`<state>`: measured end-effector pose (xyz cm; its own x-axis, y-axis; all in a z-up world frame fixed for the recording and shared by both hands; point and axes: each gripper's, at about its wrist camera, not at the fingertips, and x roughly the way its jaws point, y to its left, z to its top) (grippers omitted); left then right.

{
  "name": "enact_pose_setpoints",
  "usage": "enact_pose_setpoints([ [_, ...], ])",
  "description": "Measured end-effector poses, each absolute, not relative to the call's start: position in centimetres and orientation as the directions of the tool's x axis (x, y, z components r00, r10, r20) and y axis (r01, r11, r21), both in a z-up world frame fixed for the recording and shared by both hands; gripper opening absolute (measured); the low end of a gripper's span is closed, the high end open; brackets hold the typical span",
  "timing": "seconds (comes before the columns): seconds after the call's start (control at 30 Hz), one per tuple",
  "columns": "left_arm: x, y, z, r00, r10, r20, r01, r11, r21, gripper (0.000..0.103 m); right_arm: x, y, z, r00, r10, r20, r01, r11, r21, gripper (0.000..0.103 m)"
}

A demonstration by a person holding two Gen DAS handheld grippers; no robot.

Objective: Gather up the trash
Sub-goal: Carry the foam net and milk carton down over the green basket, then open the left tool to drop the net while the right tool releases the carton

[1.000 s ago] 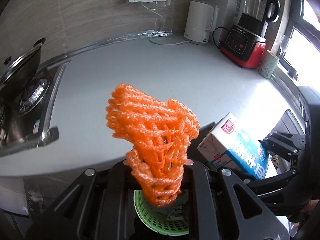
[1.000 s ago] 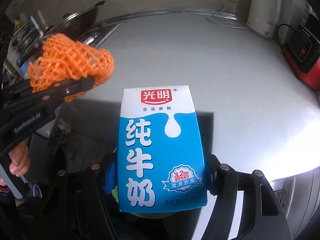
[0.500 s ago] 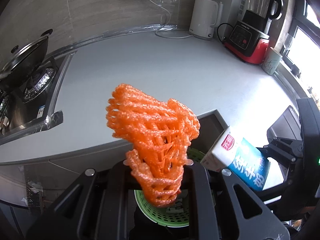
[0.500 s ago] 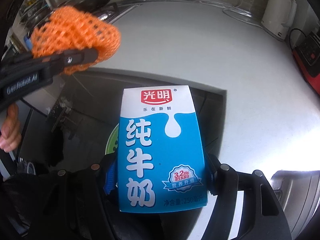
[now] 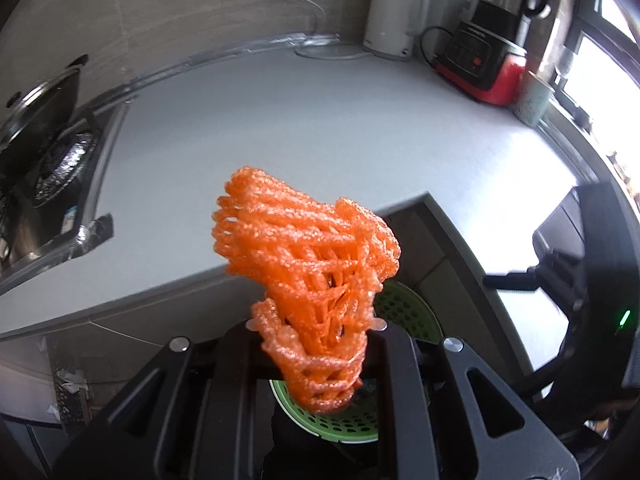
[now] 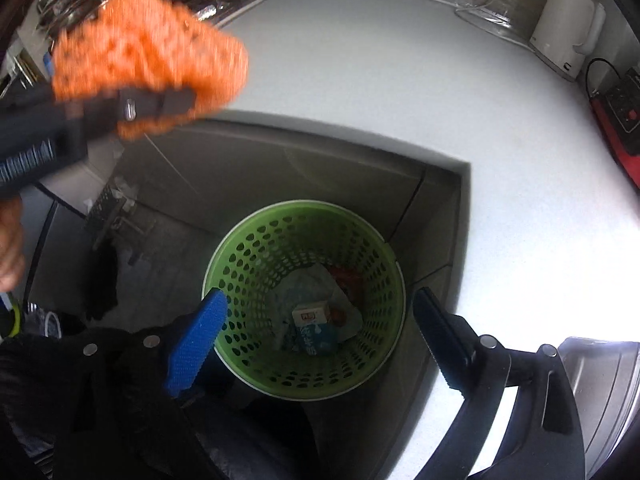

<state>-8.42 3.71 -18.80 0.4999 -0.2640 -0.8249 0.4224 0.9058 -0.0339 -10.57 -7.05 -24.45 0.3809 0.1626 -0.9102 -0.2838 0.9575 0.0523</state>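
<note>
My left gripper [image 5: 316,326] is shut on an orange foam net [image 5: 308,264], which sticks up between its fingers above the green perforated bin [image 5: 404,312]. In the right wrist view that net [image 6: 148,60] shows blurred at the upper left, clamped in the left gripper [image 6: 132,110]. My right gripper [image 6: 316,308] hangs over the green bin [image 6: 248,256] with its jaws opening wide and nothing between them. The blue-and-white milk carton [image 6: 314,330] lies at the bottom of the bin among other crumpled trash.
A white countertop [image 5: 320,128] wraps around the floor recess that holds the bin. A white kettle [image 5: 390,16], a red-based blender [image 5: 492,52] and a mug [image 5: 534,98] stand at the back right. A stove with a pan [image 5: 40,120] is on the left. A hand [image 6: 10,248] shows at the left edge.
My right gripper opened and the milk carton dropped into the green bin. Both grippers sank a little toward the bin. The left gripper still clamps the orange net.
</note>
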Motion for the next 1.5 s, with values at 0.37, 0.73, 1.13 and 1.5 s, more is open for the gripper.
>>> enact_pose_setpoints([
  [0.37,-9.1,1.8,-26.0,0.304,-0.262,-0.916,0.489,0.868,-0.086,0.015,-11.4,-9.3,-23.0,0.418,0.155,-0.895,-0.223,0.973,0.065,0.094],
  [0.73,-9.3,-0.7,-32.0,0.158,-0.218,-0.963,0.507,0.855,-0.11,0.057,-12.6,-11.1,-22.6,0.426,0.148,-0.892,-0.191,0.979,0.071,0.094],
  [1.13,-9.2,-1.5,-31.5,0.179,-0.202,-0.963,0.514,0.854,-0.083,0.082,-13.0,-12.4,-22.0,0.445,0.138,-0.885,-0.162,0.984,0.073,0.094],
  [1.5,-8.8,-0.9,-31.5,0.158,-0.158,-0.975,0.476,0.877,-0.065,0.092,-12.9,-12.9,-22.0,0.446,0.13,-0.886,-0.137,0.988,0.076,0.094],
])
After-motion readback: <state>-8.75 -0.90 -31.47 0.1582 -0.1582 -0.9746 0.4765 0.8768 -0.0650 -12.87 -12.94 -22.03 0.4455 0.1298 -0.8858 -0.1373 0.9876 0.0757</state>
